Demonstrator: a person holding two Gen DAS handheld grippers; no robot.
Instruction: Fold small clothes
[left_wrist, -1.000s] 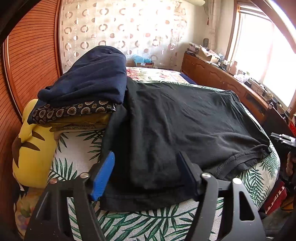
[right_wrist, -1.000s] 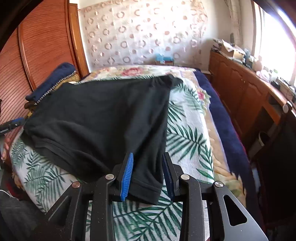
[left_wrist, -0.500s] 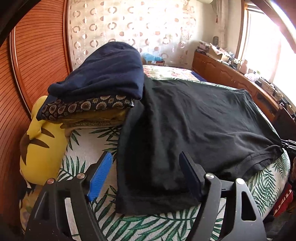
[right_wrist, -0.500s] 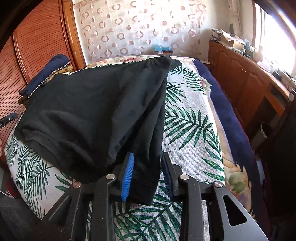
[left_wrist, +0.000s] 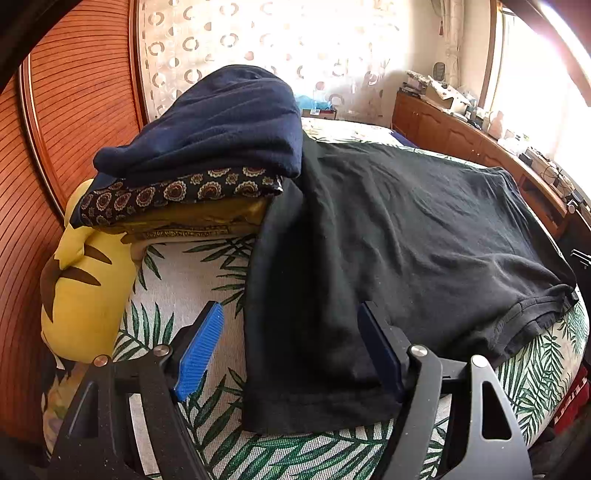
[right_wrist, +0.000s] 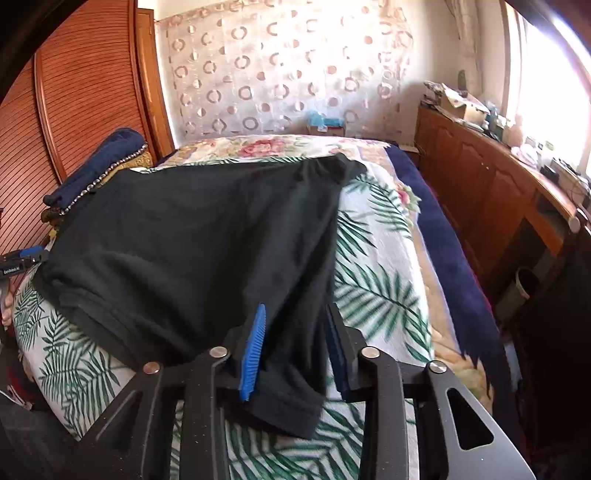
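Observation:
A black T-shirt (left_wrist: 406, 240) lies spread flat on the leaf-print bed cover (left_wrist: 177, 280). My left gripper (left_wrist: 290, 308) hovers open and wide over the shirt's near corner, with the fabric below its pads. In the right wrist view the same black T-shirt (right_wrist: 203, 240) has a sleeve running toward me between the jaws of my right gripper (right_wrist: 295, 308). Those jaws are opening, and the blue pads stand just off the cloth. The left gripper (right_wrist: 22, 258) shows at the far left edge of that view.
A stack of folded clothes (left_wrist: 221, 147), navy on top, sits on a yellow plush pillow (left_wrist: 85, 295) at the bed's left, touching the shirt. A slatted wooden panel (left_wrist: 55, 129) stands behind it. A cluttered wooden cabinet (right_wrist: 480, 184) runs along the right.
The right gripper's jaws have widened around the sleeve, which now rests on the bed. The left gripper has sunk a little toward the shirt's near corner, still open.

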